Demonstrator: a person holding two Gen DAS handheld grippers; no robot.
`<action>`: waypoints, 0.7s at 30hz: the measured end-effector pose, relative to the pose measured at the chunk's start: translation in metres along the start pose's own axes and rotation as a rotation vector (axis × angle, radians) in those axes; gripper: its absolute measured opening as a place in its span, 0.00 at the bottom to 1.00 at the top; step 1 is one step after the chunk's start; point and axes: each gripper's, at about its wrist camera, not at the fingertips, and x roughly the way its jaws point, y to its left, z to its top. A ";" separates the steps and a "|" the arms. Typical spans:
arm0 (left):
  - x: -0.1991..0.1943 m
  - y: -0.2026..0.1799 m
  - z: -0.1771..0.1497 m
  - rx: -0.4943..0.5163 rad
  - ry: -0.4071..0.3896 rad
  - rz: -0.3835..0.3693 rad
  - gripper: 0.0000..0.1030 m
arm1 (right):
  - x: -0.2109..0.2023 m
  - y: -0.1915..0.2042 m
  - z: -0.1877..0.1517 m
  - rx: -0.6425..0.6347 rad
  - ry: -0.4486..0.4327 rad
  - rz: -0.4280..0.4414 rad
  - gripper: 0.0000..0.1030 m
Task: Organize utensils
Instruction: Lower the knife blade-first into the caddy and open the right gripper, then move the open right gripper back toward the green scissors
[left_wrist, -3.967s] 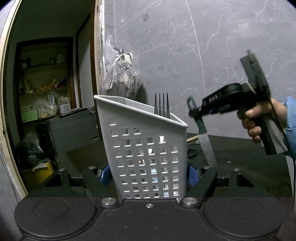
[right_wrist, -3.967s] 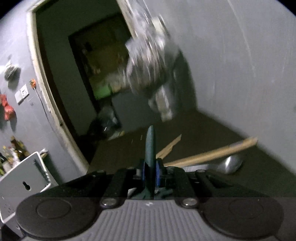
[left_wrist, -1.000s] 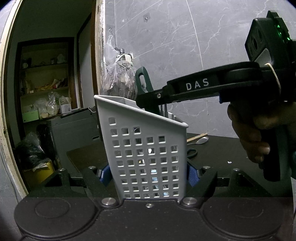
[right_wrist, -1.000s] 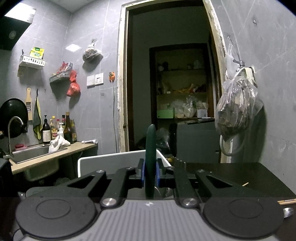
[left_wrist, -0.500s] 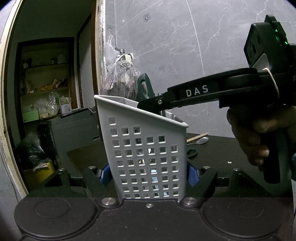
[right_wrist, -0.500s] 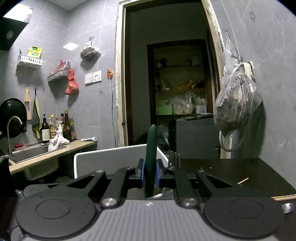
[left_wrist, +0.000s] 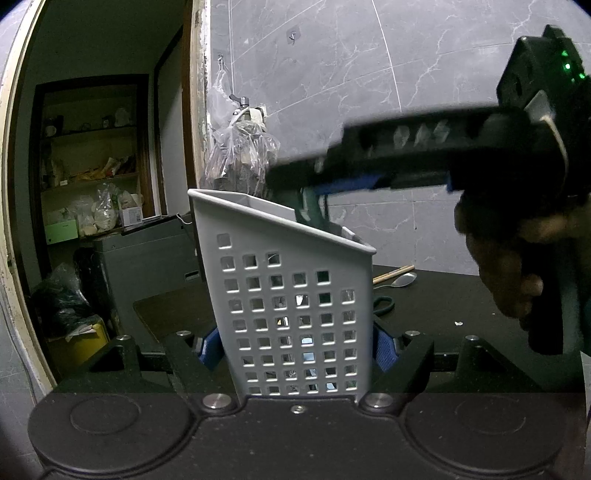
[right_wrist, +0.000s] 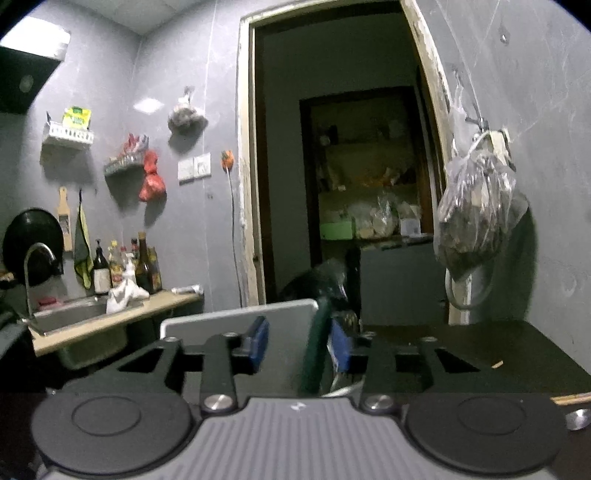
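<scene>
My left gripper (left_wrist: 295, 349) is shut on the white perforated utensil holder (left_wrist: 288, 295), its blue pads pressing both sides near the base. My right gripper (right_wrist: 299, 345) hovers level over the holder's rim (right_wrist: 236, 317), held by a hand (left_wrist: 509, 273). Its jaws are opening. The knife's dark green handle (right_wrist: 314, 350) leans between the blue pads, apart from the left pad and close to the right one. In the left wrist view the knife handle (left_wrist: 310, 212) sticks out of the holder, just under the right gripper (left_wrist: 291, 181). The blade is hidden inside.
On the black tabletop (left_wrist: 443, 299) behind the holder lie a metal spoon (left_wrist: 400, 280), wooden chopsticks (left_wrist: 391, 273) and a scissors handle (left_wrist: 382, 304). A plastic bag (right_wrist: 476, 221) hangs from a wall hook. A doorway opens beyond, and a sink counter (right_wrist: 110, 317) stands at left.
The right gripper's pads have spread away from the green knife handle. The handle now tilts and sits lower in the holder. The left gripper and holder have not moved.
</scene>
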 end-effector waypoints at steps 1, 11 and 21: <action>0.000 0.000 0.000 0.000 0.000 0.000 0.76 | -0.003 -0.001 0.002 0.009 -0.020 0.012 0.56; 0.000 0.000 0.000 0.000 0.001 0.001 0.76 | -0.033 -0.020 0.018 0.056 -0.221 -0.047 1.00; 0.000 0.000 0.000 0.001 0.001 0.001 0.76 | -0.018 -0.084 0.011 0.267 -0.098 -0.297 1.00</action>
